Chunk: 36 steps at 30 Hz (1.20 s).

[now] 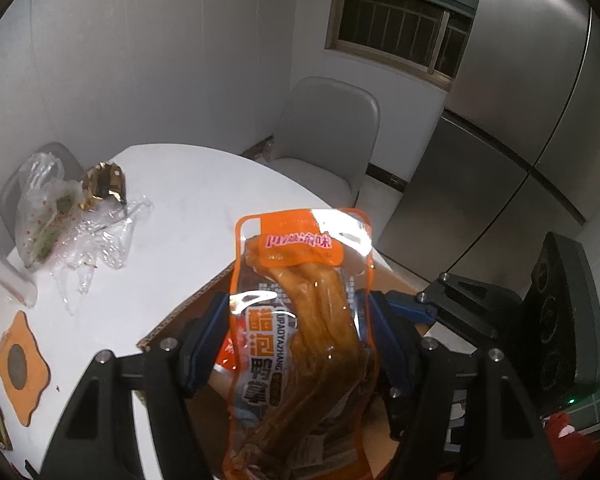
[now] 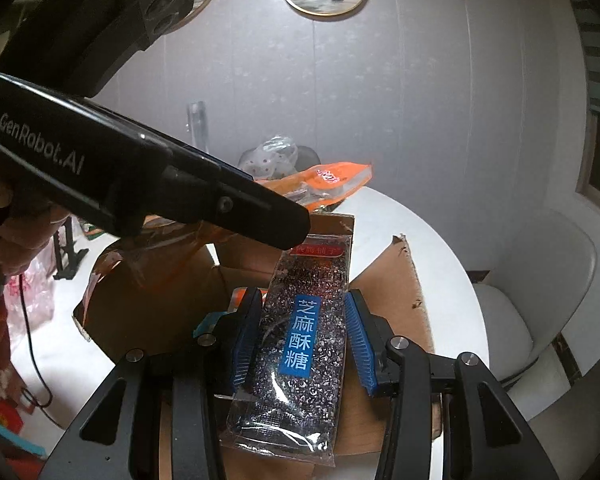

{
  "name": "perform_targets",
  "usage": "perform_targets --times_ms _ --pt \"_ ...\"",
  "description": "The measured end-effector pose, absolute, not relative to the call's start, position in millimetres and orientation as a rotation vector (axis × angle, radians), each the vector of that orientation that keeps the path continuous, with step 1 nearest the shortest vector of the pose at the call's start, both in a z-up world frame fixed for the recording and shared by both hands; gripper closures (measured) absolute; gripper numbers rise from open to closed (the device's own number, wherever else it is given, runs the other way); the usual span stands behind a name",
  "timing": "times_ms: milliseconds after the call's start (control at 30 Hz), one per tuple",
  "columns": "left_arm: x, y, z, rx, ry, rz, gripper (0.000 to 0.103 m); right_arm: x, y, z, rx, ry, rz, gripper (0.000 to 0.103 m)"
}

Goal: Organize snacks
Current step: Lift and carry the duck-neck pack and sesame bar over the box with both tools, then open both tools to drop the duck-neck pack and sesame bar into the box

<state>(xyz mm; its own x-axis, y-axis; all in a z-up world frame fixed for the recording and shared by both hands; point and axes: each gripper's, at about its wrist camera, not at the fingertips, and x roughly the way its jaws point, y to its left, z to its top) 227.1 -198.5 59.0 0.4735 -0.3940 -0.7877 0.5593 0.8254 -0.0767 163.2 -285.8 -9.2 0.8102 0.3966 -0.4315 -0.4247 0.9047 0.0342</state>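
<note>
Left gripper (image 1: 296, 336) pinches the orange duck-feet pack (image 1: 296, 320) mid-body; right gripper (image 2: 304, 340) clamps the sesame candy pack (image 2: 296, 344). We reckon both r light, slippery film, so grip mid-pack above the cardboard box (image 2: 396, 288).

From my remote seat I saw a round white table (image 1: 204, 196) carrying everything. Toward its far left edge lay a heap of crumpled clear plastic bags (image 1: 80, 236), one dotted with red spots and holding something green, with a crinkled gold foil wrapper (image 1: 102, 182) touching the top of the heap. Nearer me on the left sat an orange scalloped coaster (image 1: 20, 364) with a grey round centre, flat on the tabletop and well apart from the bags. An open brown cardboard box (image 2: 404, 292) rested on the near side of the table, its flaps spread outward over the white surface.
</note>
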Motion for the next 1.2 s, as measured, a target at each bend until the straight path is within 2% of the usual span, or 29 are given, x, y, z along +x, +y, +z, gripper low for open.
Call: perform_targets --times_ms 267,400,467,500,533,667,800,1133,1167,1200 --pt "227.4 -205.0 35.7 0.298 0.96 -0.548 0.033 164.1 -278.2 -11.9 -0.098 0.476 0.458 0.064" --pt "227.7 -201.8 33.4 0.298 0.964 -0.555 0.03 165.5 -269.0 -12.6 -0.127 0.489 0.45 0.06" --pt "223.6 -200.2 38.0 0.297 0.945 -0.552 0.019 164.2 -269.2 -9.7 -0.118 0.493 0.46 0.055" --pt "222.0 -199.0 40.7 0.29 0.934 -0.555 0.018 164.4 -270.3 -7.8 -0.117 0.499 0.46 0.047" --pt "221.6 -195.9 43.9 0.279 0.924 -0.565 0.017 163.8 -270.5 -6.8 -0.126 0.503 0.449 0.043" --pt "214.6 -185.8 55.5 0.259 0.898 -0.564 0.017 163.4 -271.0 -10.2 -0.164 0.512 0.424 0.041" --pt "207.4 -177.4 61.0 0.252 0.883 -0.559 0.017 156.7 -268.5 -5.2 -0.201 0.498 0.401 0.029" --pt "173.7 -146.3 90.7 0.208 0.784 -0.535 0.016 129.6 -261.1 11.0 -0.236 0.452 0.388 0.026" --pt "169.0 -142.6 94.8 0.206 0.767 -0.528 0.014 127.1 -260.5 12.5 -0.234 0.45 0.392 0.025" --pt "164.4 -140.0 98.6 0.205 0.753 -0.52 0.006 123.6 -259.0 14.5 -0.235 0.445 0.399 0.024"
